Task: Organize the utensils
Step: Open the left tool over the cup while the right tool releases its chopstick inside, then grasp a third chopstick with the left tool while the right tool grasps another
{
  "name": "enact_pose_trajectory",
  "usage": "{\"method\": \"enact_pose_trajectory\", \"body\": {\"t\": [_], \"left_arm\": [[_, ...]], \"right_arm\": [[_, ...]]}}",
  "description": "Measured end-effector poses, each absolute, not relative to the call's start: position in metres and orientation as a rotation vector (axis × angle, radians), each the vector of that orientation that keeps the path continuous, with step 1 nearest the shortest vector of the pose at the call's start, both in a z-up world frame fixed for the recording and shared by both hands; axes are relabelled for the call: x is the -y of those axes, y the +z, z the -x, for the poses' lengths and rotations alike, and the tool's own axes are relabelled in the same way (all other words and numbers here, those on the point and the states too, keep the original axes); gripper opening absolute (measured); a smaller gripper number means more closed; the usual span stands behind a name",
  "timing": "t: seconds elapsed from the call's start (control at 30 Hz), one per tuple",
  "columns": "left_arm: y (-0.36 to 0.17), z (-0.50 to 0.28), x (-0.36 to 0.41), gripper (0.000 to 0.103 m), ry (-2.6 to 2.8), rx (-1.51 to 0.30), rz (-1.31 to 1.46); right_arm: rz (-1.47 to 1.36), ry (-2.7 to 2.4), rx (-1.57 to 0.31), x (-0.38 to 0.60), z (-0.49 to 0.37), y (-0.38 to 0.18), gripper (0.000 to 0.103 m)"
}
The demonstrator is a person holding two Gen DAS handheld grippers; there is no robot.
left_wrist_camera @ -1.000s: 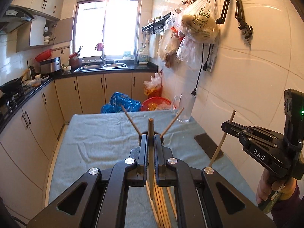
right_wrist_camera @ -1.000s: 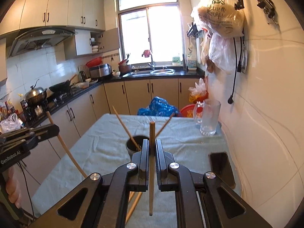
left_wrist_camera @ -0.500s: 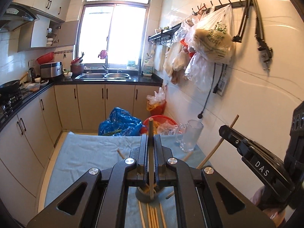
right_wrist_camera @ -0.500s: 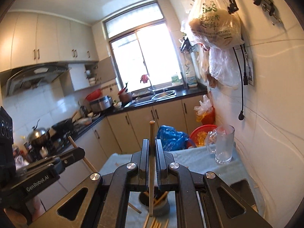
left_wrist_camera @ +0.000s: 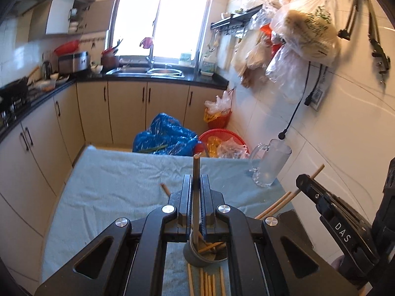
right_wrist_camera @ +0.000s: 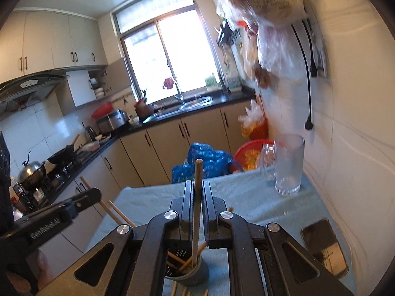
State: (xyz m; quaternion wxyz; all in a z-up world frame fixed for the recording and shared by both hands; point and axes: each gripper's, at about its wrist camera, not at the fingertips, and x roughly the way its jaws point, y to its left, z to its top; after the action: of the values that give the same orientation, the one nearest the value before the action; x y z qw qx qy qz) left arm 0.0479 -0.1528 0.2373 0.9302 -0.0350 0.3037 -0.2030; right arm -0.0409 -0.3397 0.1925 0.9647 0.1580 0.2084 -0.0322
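Observation:
My left gripper is shut on a wooden chopstick that stands upright, its lower end inside the grey holder cup. That cup holds other chopsticks, which lean outwards. My right gripper is shut on a second chopstick, whose lower tip also dips into the cup. Several loose chopsticks lie on the blue cloth just in front of the cup. Each gripper shows in the other's view: the right gripper on the right side, the left gripper on the left side.
A glass mug stands at the table's far right corner by the tiled wall. A dark phone lies on the cloth near the right edge. Blue and red bags sit on the floor beyond the table. Kitchen cabinets run along the left.
Both grippers have moved forward over the table and sunk slightly. The cup, once ahead of the jaws, is now under them, with both chopstick tips in its mouth.

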Motion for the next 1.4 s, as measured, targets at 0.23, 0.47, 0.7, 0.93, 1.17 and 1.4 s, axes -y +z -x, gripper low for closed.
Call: {"method": "enact_pose_trajectory", "body": {"t": [0.23,0.47,0.7,0.93,1.17,1.4], "left_arm": [[0.236,-0.035,0.138,0.031,-0.415,-0.614,0.09],[0.254,0.001,0.115,0.036,-0.41,-0.565,0.099],[0.261,0.051,0.085,0.051,-0.405,-0.518,0.107],[0.239,0.092,0.066,0.055,-0.386,-0.547,0.062],[0.192,0.11,0.051,0.055,-0.376,-0.669,0.055],[0.153,0.112,0.047,0.055,-0.359,-0.763,0.055]], "right_arm": [[-0.327,-0.075,-0.448,0.346,0.039,0.183,0.033],[-0.313,-0.084,-0.418,0.347,0.064,0.199,0.047],[-0.27,-0.083,-0.415,0.347,0.109,0.215,0.057],[-0.202,-0.096,-0.476,0.353,0.156,0.208,0.062],[-0.088,-0.144,-0.568,0.374,0.206,0.192,0.067],[0.062,-0.298,-0.604,0.405,0.247,0.197,0.07]]}}
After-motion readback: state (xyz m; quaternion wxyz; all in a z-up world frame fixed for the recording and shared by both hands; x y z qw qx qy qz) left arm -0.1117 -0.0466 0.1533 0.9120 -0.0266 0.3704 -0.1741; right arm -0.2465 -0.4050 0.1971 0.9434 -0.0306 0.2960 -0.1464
